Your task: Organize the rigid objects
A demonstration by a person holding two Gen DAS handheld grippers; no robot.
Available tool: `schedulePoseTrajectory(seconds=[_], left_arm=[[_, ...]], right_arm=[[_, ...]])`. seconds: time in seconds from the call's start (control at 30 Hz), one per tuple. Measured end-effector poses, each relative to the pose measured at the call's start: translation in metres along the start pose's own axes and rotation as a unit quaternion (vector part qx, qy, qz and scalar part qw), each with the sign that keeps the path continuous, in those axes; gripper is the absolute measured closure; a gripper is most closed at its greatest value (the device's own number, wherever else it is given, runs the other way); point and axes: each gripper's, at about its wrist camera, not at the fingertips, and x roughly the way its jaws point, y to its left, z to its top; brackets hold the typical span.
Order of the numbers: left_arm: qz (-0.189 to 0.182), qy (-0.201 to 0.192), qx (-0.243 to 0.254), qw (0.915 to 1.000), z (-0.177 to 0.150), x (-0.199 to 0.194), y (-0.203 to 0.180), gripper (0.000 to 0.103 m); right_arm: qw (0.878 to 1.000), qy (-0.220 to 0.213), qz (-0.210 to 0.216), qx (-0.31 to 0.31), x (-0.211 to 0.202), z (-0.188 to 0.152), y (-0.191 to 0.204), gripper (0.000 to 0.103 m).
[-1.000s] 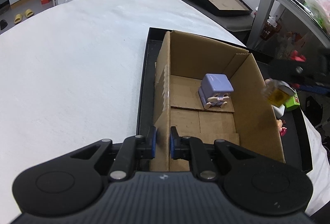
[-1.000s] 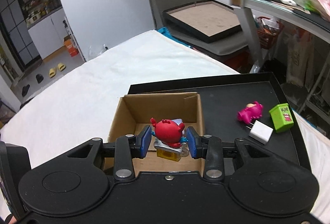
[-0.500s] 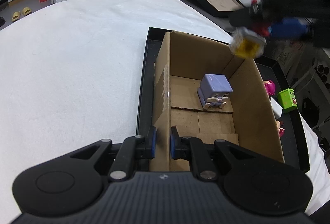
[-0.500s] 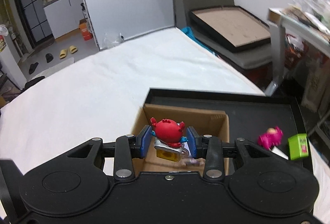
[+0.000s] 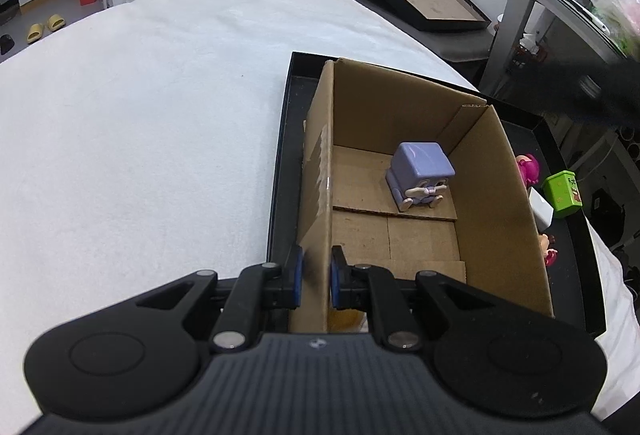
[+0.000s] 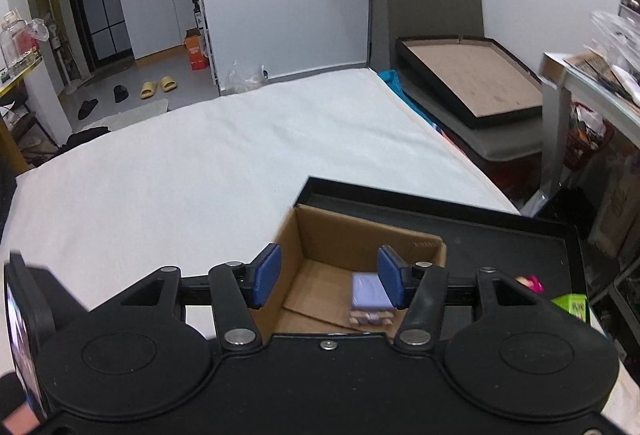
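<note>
A cardboard box (image 5: 500, 203) stands open in a black tray (image 5: 280, 171) on the white table. My left gripper (image 5: 316, 277) is shut on the box's near left wall, with a pad on each side. Inside the box sits a purple cube toy (image 5: 422, 171), toward the far end. A yellowish bit (image 5: 350, 315) shows at the box's near end, behind my left finger. My right gripper (image 6: 328, 277) hangs over the box (image 6: 360, 235). Its jaws are opening, with nothing between them. The purple toy (image 6: 370, 295) shows below its right pad.
On the tray right of the box lie a pink figure (image 5: 528, 165), a green cube (image 5: 562, 191), a white block (image 5: 540, 209) and a small figure (image 5: 548, 251). A dark blur (image 5: 600, 87) crosses the upper right. A shelf and a chair stand beyond the table's right edge.
The red toy on a yellow base has left my right gripper, whose jaws now stand wider and hold nothing. The left gripper has kept its hold on the box wall.
</note>
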Motion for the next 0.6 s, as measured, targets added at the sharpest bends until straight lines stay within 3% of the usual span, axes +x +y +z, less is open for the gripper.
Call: schedulePoseTrajectory(seconds=[0.4,0.6], left_arm=[[0.011,0.017,0.003,0.9998,0.007,-0.002,-0.009,0.090],[0.023,0.025,0.008,0.9994,0.011,-0.008,-0.016,0.088]], right_arm=[[0.998,0.017,-0.032,0.058,-0.032,-0.041,-0.079,0.044],[0.995,0.024,-0.021,0.094,-0.034,-0.062,-0.108,0.044]])
